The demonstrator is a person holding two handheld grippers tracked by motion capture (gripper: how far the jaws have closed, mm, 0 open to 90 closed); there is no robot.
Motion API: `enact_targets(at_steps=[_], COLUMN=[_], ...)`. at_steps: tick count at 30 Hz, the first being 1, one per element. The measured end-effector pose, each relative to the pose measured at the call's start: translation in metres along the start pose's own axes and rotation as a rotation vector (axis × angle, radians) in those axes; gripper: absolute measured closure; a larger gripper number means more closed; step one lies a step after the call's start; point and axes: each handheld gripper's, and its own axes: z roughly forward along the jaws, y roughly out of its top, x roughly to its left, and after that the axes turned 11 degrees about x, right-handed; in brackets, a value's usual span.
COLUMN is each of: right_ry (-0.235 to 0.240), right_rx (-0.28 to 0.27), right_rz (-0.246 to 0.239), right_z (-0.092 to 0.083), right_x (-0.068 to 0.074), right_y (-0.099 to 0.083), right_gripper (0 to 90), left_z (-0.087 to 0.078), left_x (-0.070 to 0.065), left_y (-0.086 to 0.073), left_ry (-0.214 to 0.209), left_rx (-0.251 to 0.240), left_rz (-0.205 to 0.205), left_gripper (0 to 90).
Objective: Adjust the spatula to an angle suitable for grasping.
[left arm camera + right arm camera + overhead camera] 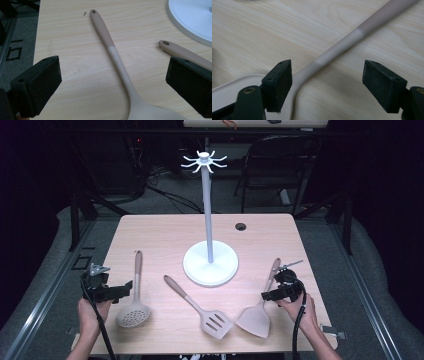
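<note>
Standing in a dark room, the pale wooden table [165,232] sits under both claws, open and empty.

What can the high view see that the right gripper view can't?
High view alone: the white hook stand, the slotted turner, the skimmer spoon, the left claw, open, and both of the person's hands.

Right gripper view alone: a close look at where the spatula's neck widens, right beside one black pad.

Both: the solid spatula, the right claw standing open over it, and the wooden table.
</note>
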Motion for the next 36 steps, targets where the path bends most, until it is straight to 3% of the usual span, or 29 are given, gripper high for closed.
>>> enact_targets(at_steps=[14, 20, 21, 22, 26, 28, 30, 36], right_ry=[-0.086, -0.132, -0.131, -0.136, -0.129, -0.13, -0.131, -0.119], right_rx=[0.086, 0.107, 0.087, 0.111, 0.107, 0.11, 0.111, 0.149], right_rz=[0.002, 0.002, 0.018, 0.0, 0.007, 0.003, -0.001, 0.002], right_z=[0.016, 0.018, 0.02, 0.018, 0.018, 0.018, 0.018, 0.017], right_x=[0.012, 0.018, 0.019, 0.019, 0.018, 0.018, 0.018, 0.014], right_y=[0.019, 0.024, 0.024, 0.024, 0.024, 0.024, 0.024, 0.026], right_gripper=[47.3, 48.8, 48.8, 48.7, 48.5, 48.5, 48.3, 48.0], left_z=[0.001, 0.002, 0.002, 0.002, 0.0, 0.001, 0.004, 0.012], left_x=[0.001, 0.0, -0.001, -0.002, -0.005, -0.005, -0.002, 0.0], left_y=[-0.003, -0.002, -0.001, -0.001, -0.001, 0.003, 0.009, 0.013], left_ry=[0.005, 0.001, 0.002, 0.003, 0.008, 0.041, 0.057, 0.038], left_rx=[0.011, 0.013, 0.019, 0.017, 0.013, 0.02, 0.022, 0.049], left_rz=[0.003, -0.001, 0.004, 0.005, 0.003, 0.004, -0.021, -0.059], left_gripper=[0.1, 0.2, 0.1, 0.1, 0.1, 0.1, 0.1, 0.1])
